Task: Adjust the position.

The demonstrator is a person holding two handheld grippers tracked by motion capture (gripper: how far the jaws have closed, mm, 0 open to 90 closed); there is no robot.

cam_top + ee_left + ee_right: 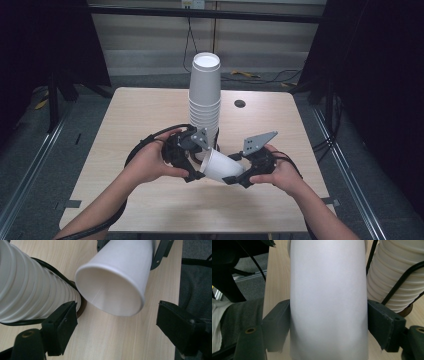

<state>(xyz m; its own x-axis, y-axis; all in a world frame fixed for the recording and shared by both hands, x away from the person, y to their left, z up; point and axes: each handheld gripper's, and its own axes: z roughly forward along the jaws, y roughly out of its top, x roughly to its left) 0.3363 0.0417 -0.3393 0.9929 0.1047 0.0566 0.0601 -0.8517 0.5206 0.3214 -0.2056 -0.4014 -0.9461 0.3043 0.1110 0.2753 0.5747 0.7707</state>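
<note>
Cup [220, 166], plain white, tipped sideways

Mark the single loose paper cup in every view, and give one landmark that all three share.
High view: the loose cup is low centre, tipped sideways between the two hands.
Left gripper view: upper centre, open mouth toward the camera.
Right gripper view: centre, its wall pressed on both sides by the black jaws.
Shared landmark: the tall stack of cups.

White paper cup [220, 166], tipped sideways, above table
</note>
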